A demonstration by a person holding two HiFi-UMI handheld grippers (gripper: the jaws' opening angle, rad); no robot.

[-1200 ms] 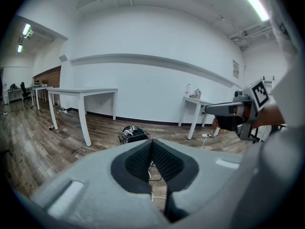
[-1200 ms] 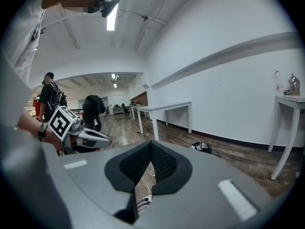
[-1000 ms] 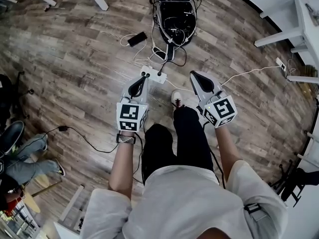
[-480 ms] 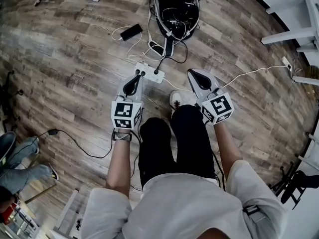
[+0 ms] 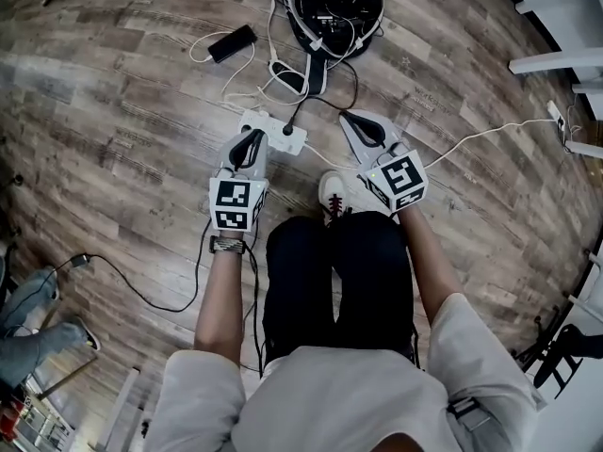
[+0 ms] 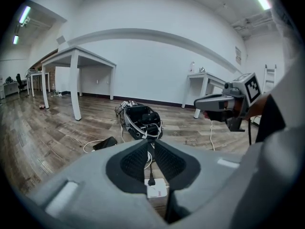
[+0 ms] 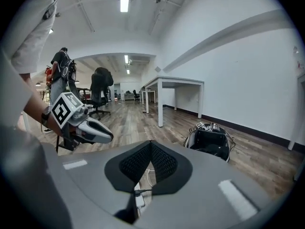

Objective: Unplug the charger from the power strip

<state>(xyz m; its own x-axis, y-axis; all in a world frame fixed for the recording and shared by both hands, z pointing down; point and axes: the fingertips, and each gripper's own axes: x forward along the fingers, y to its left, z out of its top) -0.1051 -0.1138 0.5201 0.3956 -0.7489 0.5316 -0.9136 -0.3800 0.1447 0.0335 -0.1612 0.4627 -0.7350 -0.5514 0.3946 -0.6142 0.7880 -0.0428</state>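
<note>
A white power strip [image 5: 267,128] lies on the wood floor, with a black charger plug [image 5: 286,130] standing in it. The plug's black cable runs up to a black bag. My left gripper [image 5: 252,138] hangs just left of the strip; its jaws are opening, a thin gap shows and nothing is between them. In the left gripper view the strip [image 6: 157,190] and plug [image 6: 151,180] lie straight beyond the jaws of the left gripper [image 6: 149,143]. My right gripper [image 5: 357,121] floats to the strip's right, shut and empty, as the right gripper view shows for the right gripper [image 7: 151,143].
A black bag [image 5: 330,8] full of cables lies beyond the strip. A black phone [image 5: 231,43] on a white cable lies to its left. A white cable [image 5: 480,135] runs right toward table legs. My shoe [image 5: 332,194] stands just behind the strip. Another person's legs [image 5: 28,318] are at the left.
Both grippers have sunk toward the floor and now sit close on either side of the power strip. The left jaws have parted slightly.
</note>
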